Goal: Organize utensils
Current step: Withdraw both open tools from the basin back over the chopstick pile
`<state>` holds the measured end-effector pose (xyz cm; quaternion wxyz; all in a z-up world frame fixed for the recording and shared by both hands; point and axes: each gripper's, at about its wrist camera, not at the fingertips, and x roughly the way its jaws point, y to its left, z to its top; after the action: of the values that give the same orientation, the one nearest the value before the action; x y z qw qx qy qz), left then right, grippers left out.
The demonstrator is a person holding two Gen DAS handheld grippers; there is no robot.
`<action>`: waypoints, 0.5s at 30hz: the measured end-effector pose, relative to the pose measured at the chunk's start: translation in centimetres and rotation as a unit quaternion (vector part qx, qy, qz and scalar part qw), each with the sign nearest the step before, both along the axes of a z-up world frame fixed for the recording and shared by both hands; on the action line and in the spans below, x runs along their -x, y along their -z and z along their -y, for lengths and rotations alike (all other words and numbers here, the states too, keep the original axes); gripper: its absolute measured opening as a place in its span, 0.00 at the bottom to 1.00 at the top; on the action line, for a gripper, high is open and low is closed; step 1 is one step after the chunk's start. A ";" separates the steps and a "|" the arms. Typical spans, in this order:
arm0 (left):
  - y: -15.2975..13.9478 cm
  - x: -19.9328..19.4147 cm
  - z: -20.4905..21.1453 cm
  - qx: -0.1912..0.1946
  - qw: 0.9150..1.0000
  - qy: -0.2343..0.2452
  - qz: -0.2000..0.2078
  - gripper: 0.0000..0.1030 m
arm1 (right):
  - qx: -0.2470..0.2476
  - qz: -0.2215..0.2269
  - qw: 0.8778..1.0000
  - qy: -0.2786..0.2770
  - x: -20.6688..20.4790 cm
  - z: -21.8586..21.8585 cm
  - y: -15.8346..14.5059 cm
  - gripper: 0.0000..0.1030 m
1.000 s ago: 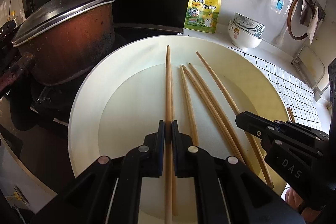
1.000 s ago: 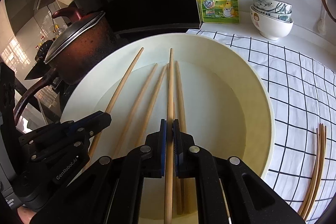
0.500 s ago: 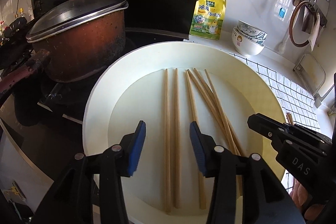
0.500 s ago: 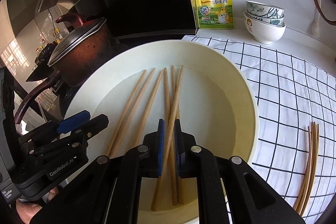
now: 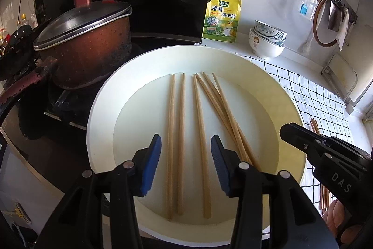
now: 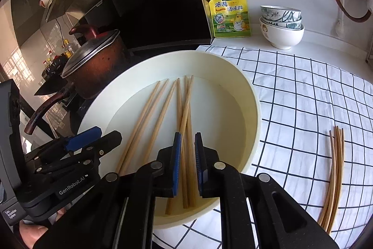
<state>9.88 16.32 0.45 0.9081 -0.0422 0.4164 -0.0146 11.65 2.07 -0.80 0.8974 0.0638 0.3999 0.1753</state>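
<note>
Several wooden chopsticks (image 5: 171,120) lie loose in a wide cream basin (image 5: 100,113). My left gripper (image 5: 185,140) hovers over their near ends, open, its blue pads well apart and touching nothing. In the right wrist view the same chopsticks (image 6: 179,104) lie fanned and partly crossed in the basin (image 6: 256,109). My right gripper (image 6: 188,135) hangs just above them with its jaws opening. A narrow gap shows, and the pads press on nothing. Each gripper also shows in the other's view, the right gripper (image 5: 286,130) at right and the left gripper (image 6: 105,134) at left.
A lidded brown pot (image 5: 88,53) stands on the stove left of the basin. A yellow seasoning pouch (image 5: 221,18) and stacked bowls (image 5: 268,39) stand at the back wall. On the checked cloth (image 6: 303,97) to the right lies another bundle of chopsticks (image 6: 335,167).
Both grippers let go of the chopsticks they were shut on, and these now lie in the basin. The left opened wide, the right only slightly. Both pulled back a little.
</note>
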 end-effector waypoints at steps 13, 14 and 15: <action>-0.3 1.2 3.6 0.002 1.000 0.020 0.000 0.44 | -0.011 0.018 1.000 0.021 2.1 3.8 -0.9 0.14; -0.4 1.3 3.9 0.003 1.000 0.022 0.000 0.45 | -0.011 0.017 1.000 0.024 2.1 4.0 -0.8 0.14; -0.4 1.4 4.2 0.004 1.000 0.024 0.000 0.46 | -0.011 0.017 0.999 0.026 2.3 4.4 -0.8 0.14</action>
<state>8.49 12.15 0.84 0.9074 -0.0361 0.4170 -0.0378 9.39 -2.33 0.00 0.9076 0.0813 0.3806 0.1577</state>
